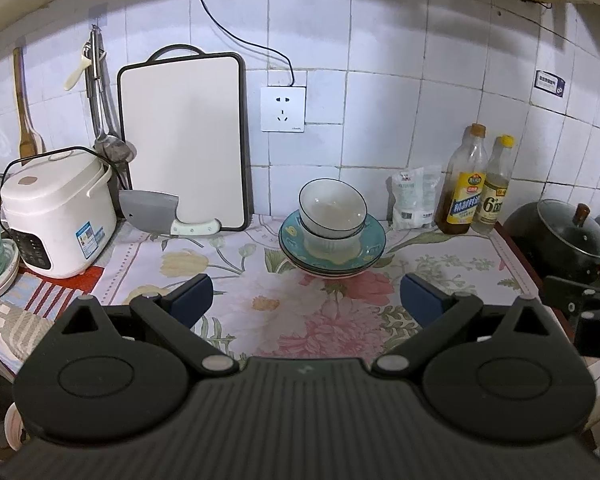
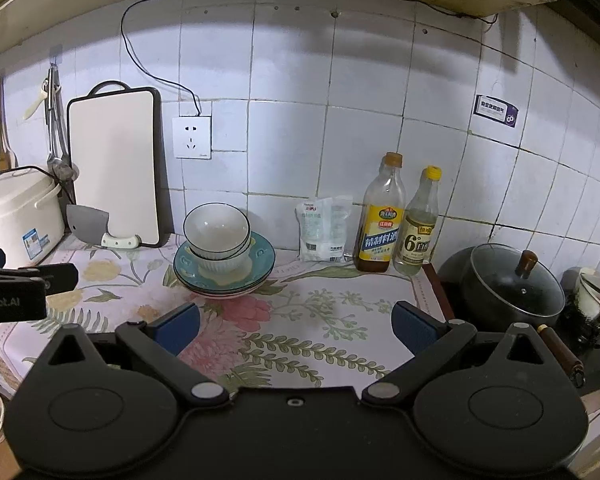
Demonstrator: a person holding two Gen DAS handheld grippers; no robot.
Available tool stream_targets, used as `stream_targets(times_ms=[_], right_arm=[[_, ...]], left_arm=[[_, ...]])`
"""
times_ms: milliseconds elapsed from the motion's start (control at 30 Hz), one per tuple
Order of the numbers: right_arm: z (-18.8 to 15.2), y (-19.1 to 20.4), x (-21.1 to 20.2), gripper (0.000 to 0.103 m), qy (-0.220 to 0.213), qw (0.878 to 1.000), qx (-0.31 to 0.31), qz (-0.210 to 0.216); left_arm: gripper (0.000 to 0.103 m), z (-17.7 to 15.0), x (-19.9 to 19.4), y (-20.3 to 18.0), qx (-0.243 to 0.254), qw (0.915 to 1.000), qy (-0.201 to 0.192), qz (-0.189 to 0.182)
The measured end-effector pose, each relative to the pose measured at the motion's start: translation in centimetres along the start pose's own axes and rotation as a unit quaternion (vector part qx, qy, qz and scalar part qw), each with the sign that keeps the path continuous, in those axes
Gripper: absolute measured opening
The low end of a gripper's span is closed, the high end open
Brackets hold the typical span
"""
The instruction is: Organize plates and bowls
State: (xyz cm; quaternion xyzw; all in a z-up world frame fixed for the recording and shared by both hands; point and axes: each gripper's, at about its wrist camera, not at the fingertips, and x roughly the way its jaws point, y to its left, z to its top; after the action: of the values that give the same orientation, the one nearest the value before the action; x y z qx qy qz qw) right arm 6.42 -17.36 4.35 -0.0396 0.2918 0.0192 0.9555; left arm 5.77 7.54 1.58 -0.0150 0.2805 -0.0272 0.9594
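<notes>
Both tongs spread wide, empty, short of the stacked bowls and plates.

Both wrist views face wall; share stacked dishes.

You have a table covering printed with pink and yellow flowers and green leaves on white. On it, the white ceramic bowls with thin dark rims sit in a teal plate marked with yellow; below the teal plate a pink plate edge shows. Your left gripper and right gripper are black with blue pads. The cutting board is white with a dark grey border. The rice cooker is white. The two clear bottles carry yellow caps and yellow-and-blue labels. The wall tiles are white.
</notes>
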Motion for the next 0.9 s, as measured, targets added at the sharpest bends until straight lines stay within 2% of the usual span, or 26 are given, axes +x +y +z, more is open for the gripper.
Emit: stream_targets(times_ms=[567, 900], right_arm=[[-0.7, 0.0, -0.4, 0.103, -0.004, 1.0, 0.002, -0.004], [-1.3, 0.0, -0.4, 0.103, -0.006, 1.0, -0.003, -0.012]], left_arm=[[0.101, -0.6, -0.2, -0.1, 0.005, 0.9999, 0.012, 0.003], [0.101, -1.0, 0.2, -0.4, 0.014, 0.9996, 0.019, 0.019]])
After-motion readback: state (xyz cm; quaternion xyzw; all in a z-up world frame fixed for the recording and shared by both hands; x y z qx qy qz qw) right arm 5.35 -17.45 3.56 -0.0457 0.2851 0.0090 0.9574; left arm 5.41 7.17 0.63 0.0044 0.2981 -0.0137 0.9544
